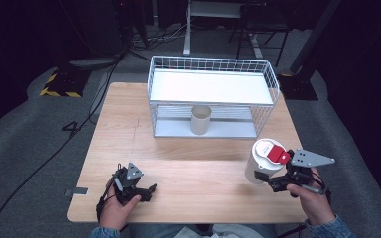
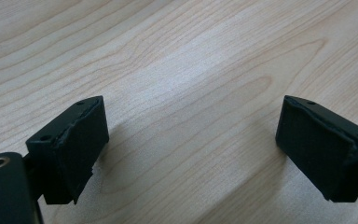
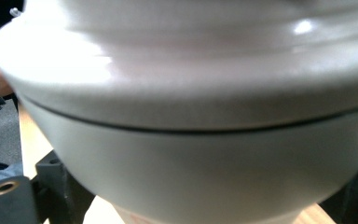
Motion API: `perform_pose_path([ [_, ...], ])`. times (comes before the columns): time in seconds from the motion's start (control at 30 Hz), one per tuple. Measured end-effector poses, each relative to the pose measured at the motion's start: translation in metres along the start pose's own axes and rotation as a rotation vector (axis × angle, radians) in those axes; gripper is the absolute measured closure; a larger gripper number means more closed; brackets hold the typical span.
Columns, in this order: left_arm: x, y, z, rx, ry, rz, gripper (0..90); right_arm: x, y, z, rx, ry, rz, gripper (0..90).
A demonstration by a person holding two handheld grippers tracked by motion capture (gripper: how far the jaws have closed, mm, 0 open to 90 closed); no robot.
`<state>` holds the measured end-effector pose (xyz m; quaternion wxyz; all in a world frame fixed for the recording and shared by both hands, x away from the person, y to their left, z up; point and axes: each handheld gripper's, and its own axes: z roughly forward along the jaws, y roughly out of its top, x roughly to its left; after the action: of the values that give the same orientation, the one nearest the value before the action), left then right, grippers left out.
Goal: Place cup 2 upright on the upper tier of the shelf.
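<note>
A white cup (image 1: 264, 161) with a white lid and a red tab on top is held at the right side of the wooden table (image 1: 198, 171). My right gripper (image 1: 267, 179) is shut on its body, below the lid. In the right gripper view the cup (image 3: 191, 140) is very close, with a dark jaw at each lower corner. My left gripper (image 1: 150, 190) rests low at the table's front left, jaws pointing right. In the left gripper view its jaws (image 2: 191, 126) stand open over bare wood, with nothing between them.
A white wire rack (image 1: 151, 91) stands at the back middle of the table, with a white shelf (image 1: 208, 87) on top. A beige cup (image 1: 201, 120) stands upright on its lower level. Grey carpet, cables and stands surround the table.
</note>
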<state>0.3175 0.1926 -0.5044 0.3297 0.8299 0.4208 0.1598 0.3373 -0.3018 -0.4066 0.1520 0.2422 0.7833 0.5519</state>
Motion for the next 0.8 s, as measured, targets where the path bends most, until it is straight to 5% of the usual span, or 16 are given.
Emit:
perform_pose_path([
  [0.8, 0.0, 0.0, 0.0, 0.001, 0.001, 0.001, 9.9, -0.025, 0.064, -0.007, -0.017, -0.038, -0.013, 9.6],
])
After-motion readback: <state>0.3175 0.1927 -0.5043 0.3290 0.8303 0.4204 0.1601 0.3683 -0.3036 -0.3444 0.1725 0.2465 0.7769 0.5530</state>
